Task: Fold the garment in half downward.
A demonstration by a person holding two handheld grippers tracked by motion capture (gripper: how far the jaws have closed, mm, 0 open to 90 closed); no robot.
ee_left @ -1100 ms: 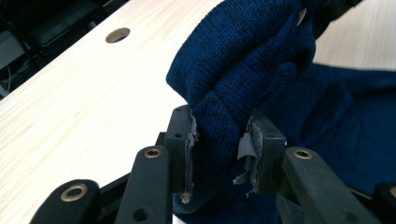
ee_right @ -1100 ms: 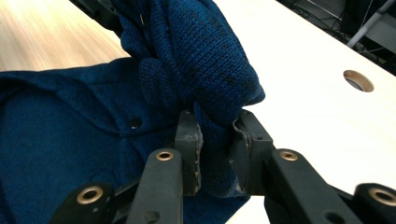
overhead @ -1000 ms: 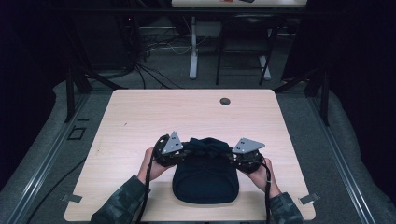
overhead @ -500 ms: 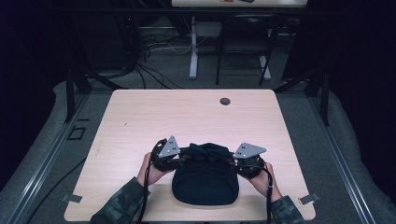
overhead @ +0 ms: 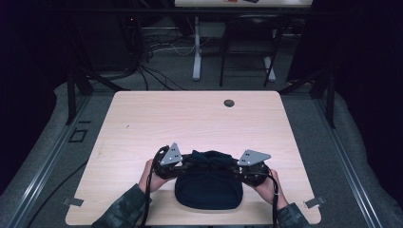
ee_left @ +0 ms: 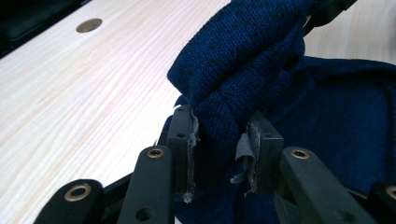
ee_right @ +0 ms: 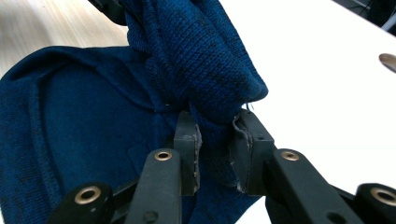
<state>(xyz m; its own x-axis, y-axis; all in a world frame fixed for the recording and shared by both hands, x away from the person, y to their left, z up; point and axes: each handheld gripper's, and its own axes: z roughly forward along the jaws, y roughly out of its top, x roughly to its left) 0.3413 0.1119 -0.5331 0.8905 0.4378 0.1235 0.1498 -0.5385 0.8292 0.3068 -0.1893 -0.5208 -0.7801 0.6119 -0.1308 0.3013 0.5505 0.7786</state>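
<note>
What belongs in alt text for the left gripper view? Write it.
The left hand-held gripper is shut on a bunched fold of dark blue knit garment, lifted above the rest of the cloth. A pale wooden table with a round hole lies behind.

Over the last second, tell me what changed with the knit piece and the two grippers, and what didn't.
Little changed. The left gripper and right gripper eased slightly toward the person, carrying the bunched far edge of the dark blue knit garment back over its flat part. Nothing was taken or let go: both stay clamped on the knit. The flat part stays on the table near its front edge, and the round grommet is where it was.
</note>
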